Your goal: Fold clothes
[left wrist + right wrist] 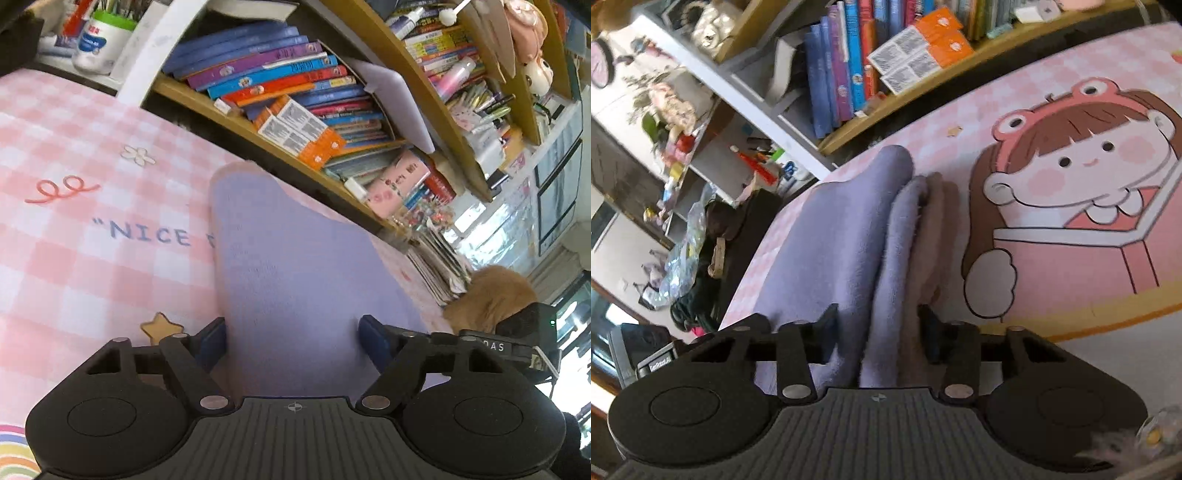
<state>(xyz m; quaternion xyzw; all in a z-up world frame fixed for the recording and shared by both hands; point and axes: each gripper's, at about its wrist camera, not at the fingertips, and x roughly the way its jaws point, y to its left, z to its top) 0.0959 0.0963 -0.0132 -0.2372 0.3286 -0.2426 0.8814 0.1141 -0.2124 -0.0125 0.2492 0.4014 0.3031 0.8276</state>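
Observation:
A soft purple garment (288,258) lies folded into a long strip on the pink checked mat (74,258). My left gripper (293,343) sits low over its near end, jaws open wide, one blue pad at each side edge of the strip. In the right wrist view the same purple garment (831,229) is stacked in layers, with a paler tan layer (934,221) along its right side. My right gripper (881,332) is shut on the raised fold of those layers, and the cloth fills the gap between the fingers.
A wooden bookshelf (295,85) packed with books runs along the far edge of the mat, close behind the garment. A white jar (99,40) stands at the far left. A cartoon girl print (1071,184) covers the mat to the right. Cluttered bags (690,258) lie beyond the left edge.

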